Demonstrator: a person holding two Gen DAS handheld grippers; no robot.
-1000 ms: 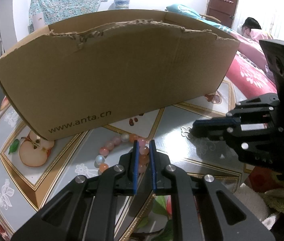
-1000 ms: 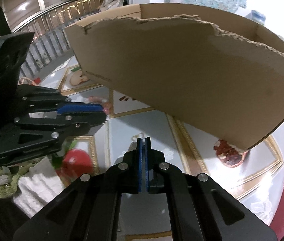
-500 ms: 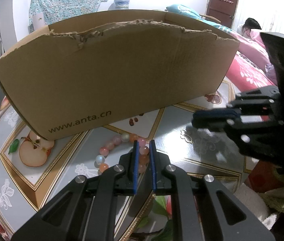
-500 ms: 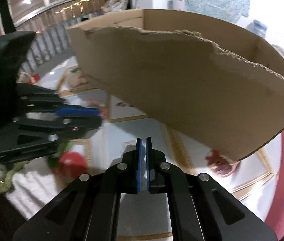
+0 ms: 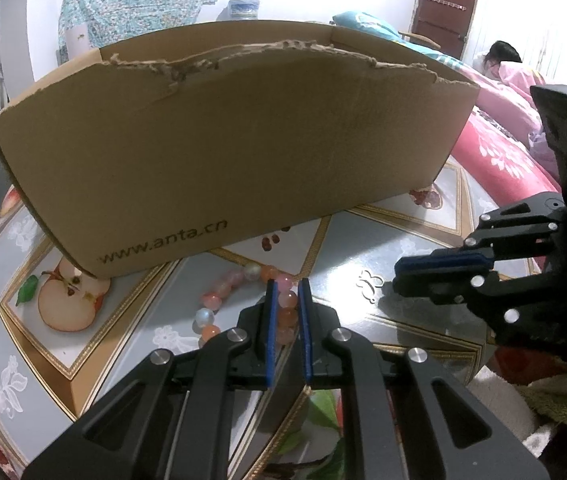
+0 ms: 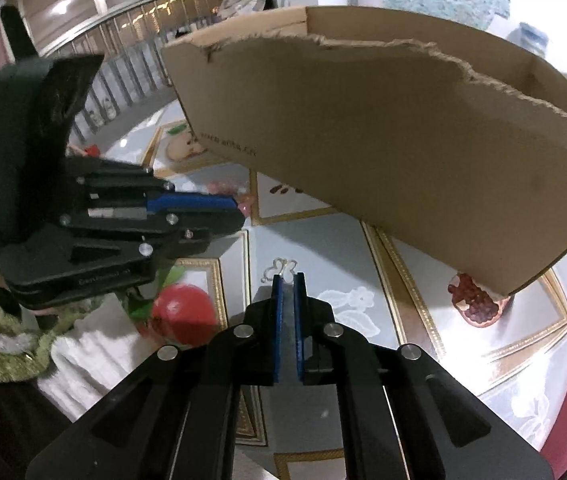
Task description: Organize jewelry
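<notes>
The left gripper [image 5: 286, 292] has its jaws closed on the bead bracelet [image 5: 243, 300], which lies on the surface before the cardboard box [image 5: 243, 152]. Rightward, the right gripper [image 6: 288, 280], jaws just parting and empty, points at a small, seemingly butterfly-shaped clear charm [image 6: 280, 269] straight ahead.

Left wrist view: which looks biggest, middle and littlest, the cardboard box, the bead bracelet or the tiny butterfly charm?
1. cardboard box, by far the biggest.
2. bead bracelet, lying on the table in front of the box.
3. butterfly charm, smallest.
The bracelet and charm lie about equally near the camera, so that order looks fair.
</notes>
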